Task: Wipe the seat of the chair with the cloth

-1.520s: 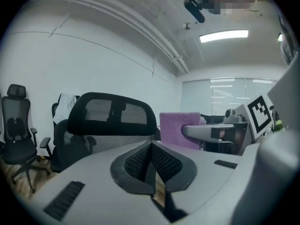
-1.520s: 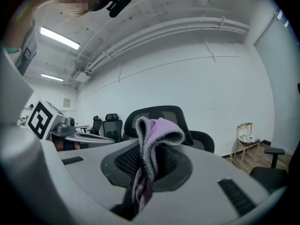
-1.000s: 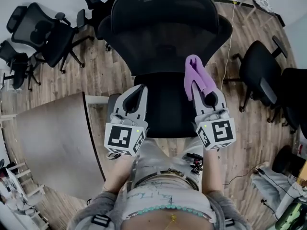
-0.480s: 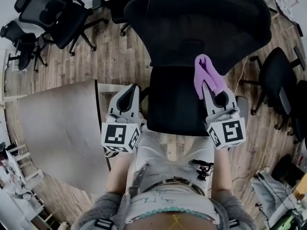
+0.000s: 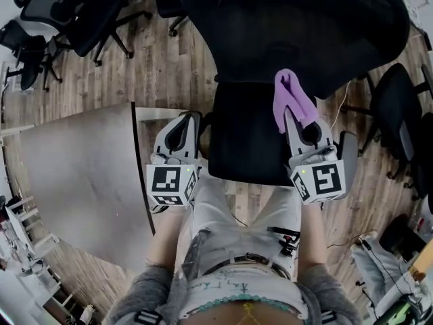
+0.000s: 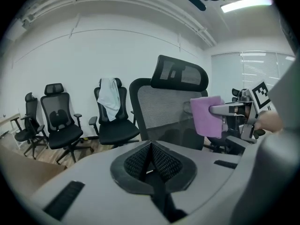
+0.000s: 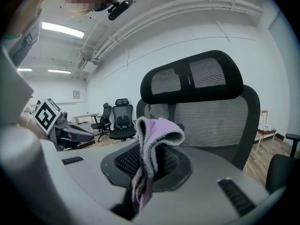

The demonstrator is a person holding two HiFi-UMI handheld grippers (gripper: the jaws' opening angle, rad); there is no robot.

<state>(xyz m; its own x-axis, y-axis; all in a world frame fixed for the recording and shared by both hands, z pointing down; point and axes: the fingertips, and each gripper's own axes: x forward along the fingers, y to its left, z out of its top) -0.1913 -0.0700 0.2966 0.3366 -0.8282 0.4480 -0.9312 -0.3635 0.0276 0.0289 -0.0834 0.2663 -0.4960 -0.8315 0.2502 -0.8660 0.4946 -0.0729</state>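
Observation:
A black mesh office chair stands right in front of me, its seat (image 5: 247, 141) below its tall backrest (image 5: 298, 26). My right gripper (image 5: 295, 117) is shut on a folded purple cloth (image 5: 292, 100), held above the seat's right side near the backrest. The cloth (image 7: 152, 139) bulges up from between the jaws in the right gripper view, and the cloth (image 6: 206, 116) hangs at the right in the left gripper view. My left gripper (image 5: 184, 128) is shut with nothing in it, at the seat's left edge.
A grey tabletop (image 5: 81, 181) lies at my left, its edge close to the left gripper. Other black office chairs stand at the upper left (image 5: 88, 12) and right (image 5: 399, 107). A white garment (image 6: 109, 97) drapes over one chair's back. Wooden floor surrounds the chair.
The view has shifted so the chair sits higher and closer. The left gripper has moved left from over the seat to its left edge. The right gripper keeps the cloth.

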